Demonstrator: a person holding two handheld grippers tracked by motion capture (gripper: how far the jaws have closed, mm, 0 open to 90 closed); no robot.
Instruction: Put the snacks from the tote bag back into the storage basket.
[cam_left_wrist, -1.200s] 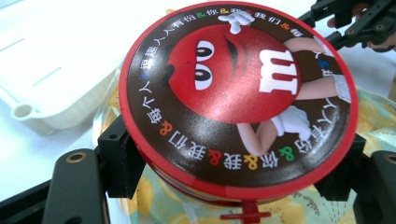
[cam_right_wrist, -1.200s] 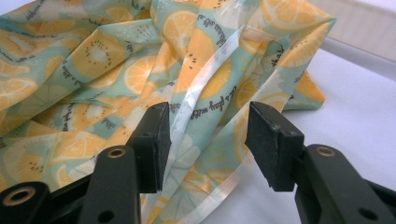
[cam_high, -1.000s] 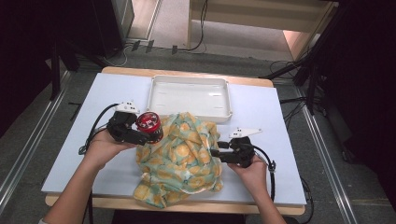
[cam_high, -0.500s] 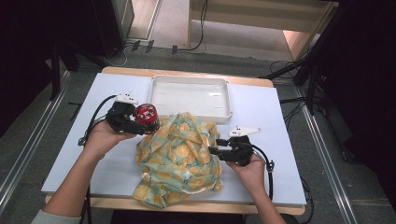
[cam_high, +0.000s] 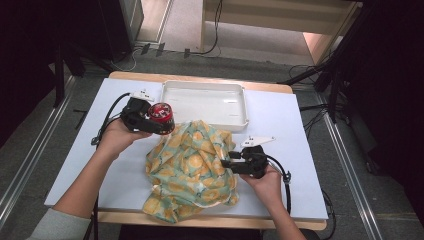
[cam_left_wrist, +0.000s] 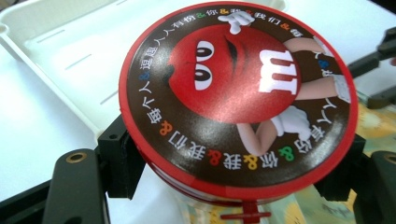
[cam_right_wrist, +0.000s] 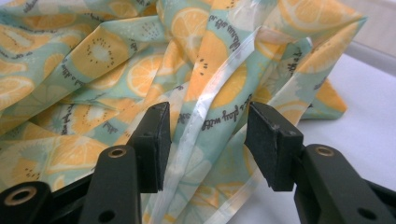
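A round red-lidded candy tin (cam_left_wrist: 238, 100) is clamped between the jaws of the left gripper (cam_high: 150, 119), held just above the bench (cam_high: 85, 150) at the far left edge of the fruit-print cloth (cam_high: 192, 167). The right gripper (cam_high: 231, 163) is held with jaws apart, a fold of that cloth lying between them unpinched. A white tray (cam_high: 205, 102) is set just beyond the cloth.

The high view looks down on the whole worktop (cam_high: 280, 150), while both gripper views look close along their jaws, sharing the fruit-print cloth (cam_high: 192, 165).
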